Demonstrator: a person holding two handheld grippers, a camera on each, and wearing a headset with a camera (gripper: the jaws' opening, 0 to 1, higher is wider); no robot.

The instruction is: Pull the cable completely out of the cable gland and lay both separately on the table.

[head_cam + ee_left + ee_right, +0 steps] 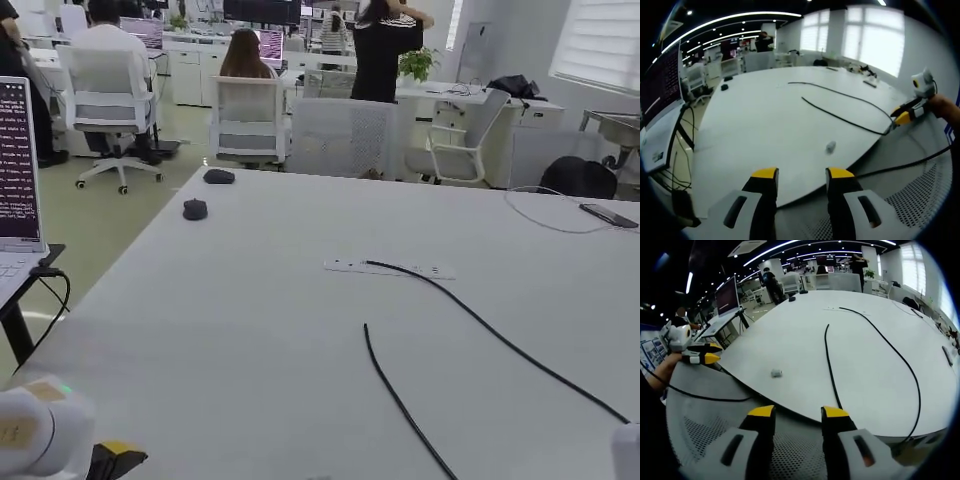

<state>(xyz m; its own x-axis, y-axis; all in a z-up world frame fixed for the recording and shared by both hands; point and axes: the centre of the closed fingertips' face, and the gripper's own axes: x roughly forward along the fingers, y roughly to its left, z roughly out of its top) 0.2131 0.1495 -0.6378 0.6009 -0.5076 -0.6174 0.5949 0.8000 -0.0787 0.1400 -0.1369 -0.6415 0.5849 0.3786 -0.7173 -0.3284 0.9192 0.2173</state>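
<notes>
On the white table [250, 330] a black cable [398, 400] lies loose, reaching the near edge. The left gripper [801, 175] and right gripper [799, 414] hover off that edge, jaws spread, empty. The small grey gland [830, 146] lies near the edge, apart from the cable.

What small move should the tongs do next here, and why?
The gland lies alone on the table, apart from the black cable. The left tongs and right tongs are open and empty. So the job looks done; I would probably just draw them away from the table.
</notes>
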